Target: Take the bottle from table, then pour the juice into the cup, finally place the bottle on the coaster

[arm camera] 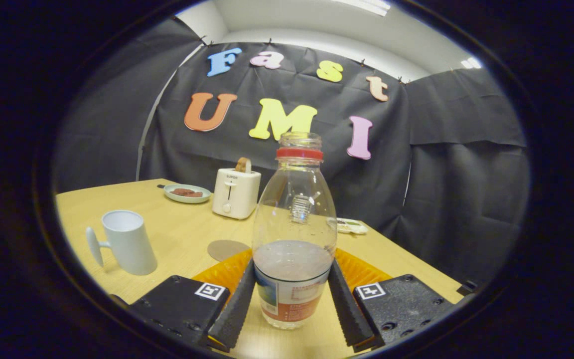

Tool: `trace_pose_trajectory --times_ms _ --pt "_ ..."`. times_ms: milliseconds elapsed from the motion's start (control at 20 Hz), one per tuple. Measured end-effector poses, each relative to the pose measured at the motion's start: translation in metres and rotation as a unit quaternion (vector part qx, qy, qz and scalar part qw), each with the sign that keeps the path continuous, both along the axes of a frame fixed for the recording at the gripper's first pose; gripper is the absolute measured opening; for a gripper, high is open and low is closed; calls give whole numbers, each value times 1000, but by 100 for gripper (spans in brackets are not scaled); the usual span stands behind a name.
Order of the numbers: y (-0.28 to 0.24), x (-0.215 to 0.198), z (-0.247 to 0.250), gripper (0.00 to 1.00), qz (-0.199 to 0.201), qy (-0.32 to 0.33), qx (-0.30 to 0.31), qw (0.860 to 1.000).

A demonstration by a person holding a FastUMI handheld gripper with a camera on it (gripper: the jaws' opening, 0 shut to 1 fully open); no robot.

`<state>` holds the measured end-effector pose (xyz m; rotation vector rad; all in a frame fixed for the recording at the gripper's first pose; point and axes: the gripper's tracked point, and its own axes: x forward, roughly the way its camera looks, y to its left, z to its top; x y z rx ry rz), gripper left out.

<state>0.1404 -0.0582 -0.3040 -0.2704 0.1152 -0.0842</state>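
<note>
The clear plastic bottle with a red neck ring and no cap [294, 234] stands upright on the pale wooden table [177, 234], squarely between the two fingers of the gripper [292, 304]. Each ribbed finger [234, 309] lies against a side of the bottle at its labelled lower part, so the gripper is pinching the bottle from left and right. The bottle's base rests on the tabletop, close in front of the gripper body. The bottle is see-through, with a pale, cloudy juice filling roughly its lower third, and a white and red label wraps its lower body. Its mouth is open at the top.

Just behind the bottle, to its left, a flat round brown coaster [227, 249] lies on the table. Further left stands a white cup with a side handle [125, 243], upright and well apart from the bottle. Beyond the coaster sits a white toaster with a slice of bread poking out [236, 192], and beside it a pale green plate holding dark food [186, 193]. A small white dish [352, 226] lies behind the bottle to the right.
</note>
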Motion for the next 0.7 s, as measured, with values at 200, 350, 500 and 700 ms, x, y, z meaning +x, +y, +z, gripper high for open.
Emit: trace_pose_trajectory --times_ms 200,350,500,700 --pt "-7 -14 24 80 -4 -4 -48 999" --pt "-7 -23 30 81 1 15 -112 994" --pt "0 -29 36 80 9 26 -167 986" --pt "2 -29 49 81 0 21 -231 973"
